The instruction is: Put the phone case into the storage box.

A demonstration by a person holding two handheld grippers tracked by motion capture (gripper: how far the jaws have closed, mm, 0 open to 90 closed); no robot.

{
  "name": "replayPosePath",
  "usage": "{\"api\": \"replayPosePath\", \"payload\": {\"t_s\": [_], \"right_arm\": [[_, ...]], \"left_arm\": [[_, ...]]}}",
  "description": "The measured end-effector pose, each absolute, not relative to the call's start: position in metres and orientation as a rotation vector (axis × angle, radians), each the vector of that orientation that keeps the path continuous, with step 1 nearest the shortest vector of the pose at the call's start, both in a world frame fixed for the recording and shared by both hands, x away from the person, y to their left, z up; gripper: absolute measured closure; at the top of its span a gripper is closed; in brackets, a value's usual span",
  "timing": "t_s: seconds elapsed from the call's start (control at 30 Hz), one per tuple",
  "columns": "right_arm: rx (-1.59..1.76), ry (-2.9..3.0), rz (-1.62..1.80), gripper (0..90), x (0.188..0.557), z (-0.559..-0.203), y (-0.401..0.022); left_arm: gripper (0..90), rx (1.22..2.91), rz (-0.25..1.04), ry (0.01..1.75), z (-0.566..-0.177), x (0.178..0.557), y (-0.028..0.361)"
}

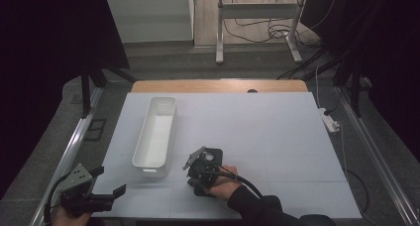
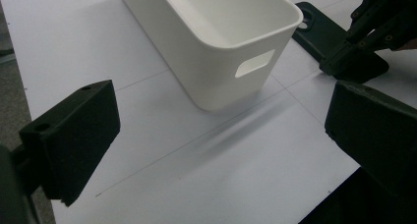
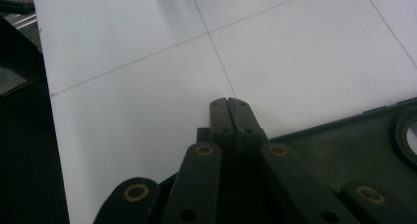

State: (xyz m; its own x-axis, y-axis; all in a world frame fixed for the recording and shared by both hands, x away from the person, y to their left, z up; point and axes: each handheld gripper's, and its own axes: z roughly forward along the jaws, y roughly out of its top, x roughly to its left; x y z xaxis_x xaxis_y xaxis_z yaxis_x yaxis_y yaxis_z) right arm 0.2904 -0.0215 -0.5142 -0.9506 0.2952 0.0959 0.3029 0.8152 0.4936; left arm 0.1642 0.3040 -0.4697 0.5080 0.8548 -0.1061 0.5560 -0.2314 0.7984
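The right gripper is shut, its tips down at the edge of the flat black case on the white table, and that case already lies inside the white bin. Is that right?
Not quite. The flat black case lies on the white table, beside the white bin and not in it; the high view shows the bin holding nothing. The rest holds: the right gripper is shut, its tips at the case's edge.

No readable text, label, brand, number or sign anywhere: white bin (image 1: 157,132) plain, black flat case (image 3: 344,150) unmarked, white table sheet (image 1: 277,137) shows thin grid lines only.
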Motion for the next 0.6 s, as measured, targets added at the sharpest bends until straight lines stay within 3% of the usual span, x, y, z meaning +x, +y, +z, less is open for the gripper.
{"api": "replayPosePath", "payload": {"t_s": [0.6], "right_arm": [[-0.527,-2.972,-0.766,89.3,0.292,-0.515,-0.033]], "left_arm": [[0.8,1.916,0.449,1.163,-0.470,0.164,0.304]]}}
